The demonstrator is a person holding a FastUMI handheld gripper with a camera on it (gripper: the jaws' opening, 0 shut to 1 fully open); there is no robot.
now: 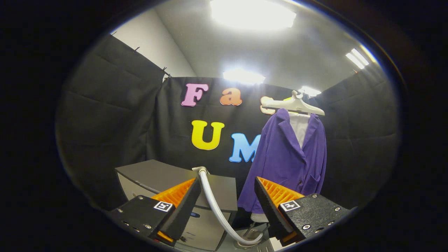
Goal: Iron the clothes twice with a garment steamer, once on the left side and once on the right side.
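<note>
A purple jacket [288, 157] over a white shirt [300, 126] hangs on a pale hanger [293, 104] beyond my right finger, against the black cloth wall. My gripper [227, 187] is open, its two fingers wide apart with nothing held. Between the fingers a white steamer hose [216, 206] curves down from the top of a grey box-shaped unit [175, 182] and loops low toward the right. The steamer head is hidden below the fingers.
The grey unit [206, 224] stands just ahead of my left finger, with its flat top at finger height. Black cloth walls close the booth on the left, back and right. A bit of a metal stand [253, 229] shows under the jacket.
</note>
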